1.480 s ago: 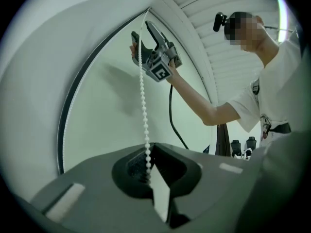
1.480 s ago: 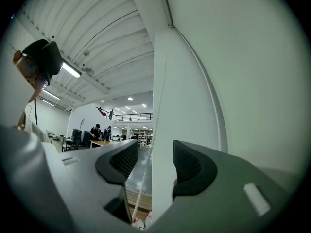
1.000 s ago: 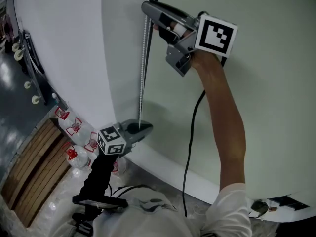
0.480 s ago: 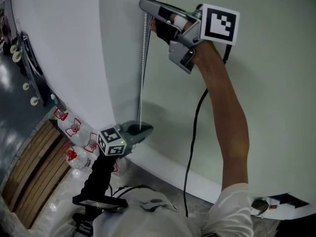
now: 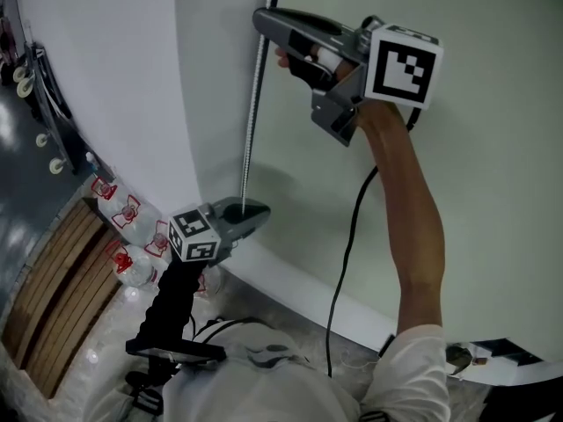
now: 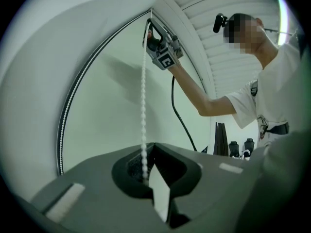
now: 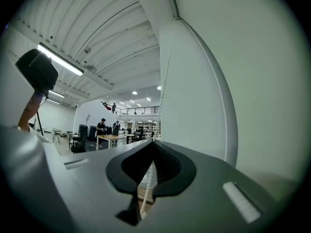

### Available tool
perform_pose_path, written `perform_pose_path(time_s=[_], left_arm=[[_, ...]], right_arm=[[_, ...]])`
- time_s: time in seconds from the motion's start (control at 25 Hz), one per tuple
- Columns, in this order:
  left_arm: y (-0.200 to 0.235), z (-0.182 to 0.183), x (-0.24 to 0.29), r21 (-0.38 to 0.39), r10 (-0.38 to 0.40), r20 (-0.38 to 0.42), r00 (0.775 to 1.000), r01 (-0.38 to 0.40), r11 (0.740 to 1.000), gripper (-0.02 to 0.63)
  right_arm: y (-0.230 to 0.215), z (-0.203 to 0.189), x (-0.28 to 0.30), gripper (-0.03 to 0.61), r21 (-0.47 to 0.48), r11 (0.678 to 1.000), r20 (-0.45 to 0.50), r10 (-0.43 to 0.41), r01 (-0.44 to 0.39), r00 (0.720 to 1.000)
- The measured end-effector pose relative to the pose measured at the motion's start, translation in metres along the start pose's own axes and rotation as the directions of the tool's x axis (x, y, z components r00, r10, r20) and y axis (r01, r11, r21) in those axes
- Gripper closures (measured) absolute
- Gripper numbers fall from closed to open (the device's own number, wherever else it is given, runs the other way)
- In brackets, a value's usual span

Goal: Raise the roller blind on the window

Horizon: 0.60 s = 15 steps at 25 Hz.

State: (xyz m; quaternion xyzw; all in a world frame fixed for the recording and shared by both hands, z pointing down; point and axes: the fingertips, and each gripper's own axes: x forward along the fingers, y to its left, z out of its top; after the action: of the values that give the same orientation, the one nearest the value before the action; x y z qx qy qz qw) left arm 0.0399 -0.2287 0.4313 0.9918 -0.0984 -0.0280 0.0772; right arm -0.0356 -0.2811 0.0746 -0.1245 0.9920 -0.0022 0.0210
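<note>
**A:** What was nearest the person?

**B:** The left hand-held gripper [image 5: 249, 212], low down by the white shirt. Its jaws were shut on the bottom end of the bead chain [image 5: 252, 112]. Its own view showed the beads [image 6: 144, 115] running straight down into the closed jaws of that hand-held gripper [image 6: 149, 173].

**A:** And the chain itself?

**B:** It hung taut and nearly upright, from that lower grip up to the other one.

**A:** So the other hand was higher?

**B:** Yes, well above. The bare forearm [image 5: 409, 209] reached up, and the right hand-held gripper [image 5: 262, 18] sat at the top of the visible chain. Its jaws were closed on the beads. In its own view the chain [image 7: 145, 198] lay pinched between the jaws of that hand-held gripper [image 7: 149, 173]. A black cable [image 5: 346, 262] trailed down from it along the arm.

**A:** Where was the roller blind?

**B:** Just left of the chain. The broad white sheet [image 5: 114, 77] looked like the roller blind, hanging low towards the floor. I couldn't see its top. A pale green wall [image 5: 493, 192] stood to the right of the chain.

**A:** Anything further off?

**B:** Down at the foot of the white sheet stood a few clear bottles [image 5: 127, 214] with red labels. Wooden slats [image 5: 44, 297] lay beyond them.
</note>
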Motion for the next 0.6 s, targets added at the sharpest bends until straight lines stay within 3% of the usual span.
perform_pose_path(time_s=[0.2,0.4,0.6], left_arm=[[0.0,-0.007,0.0,0.001,0.002,0.0,1.0,-0.002,1.0,0.615],[0.003,0.005,0.002,0.0,0.002,0.011,1.0,-0.002,1.0,0.615],[0.0,0.001,0.003,-0.008,-0.003,0.014,1.0,0.003,1.0,0.615]], right_arm=[[0.0,-0.081,-0.011,0.572,0.025,0.999,-0.068,-0.026,0.028,0.997],[0.006,-0.135,-0.011,0.572,0.044,0.998,-0.108,-0.043,0.048,0.993],[0.016,-0.199,-0.022,0.572,0.124,0.99,-0.134,-0.044,0.061,0.99]])
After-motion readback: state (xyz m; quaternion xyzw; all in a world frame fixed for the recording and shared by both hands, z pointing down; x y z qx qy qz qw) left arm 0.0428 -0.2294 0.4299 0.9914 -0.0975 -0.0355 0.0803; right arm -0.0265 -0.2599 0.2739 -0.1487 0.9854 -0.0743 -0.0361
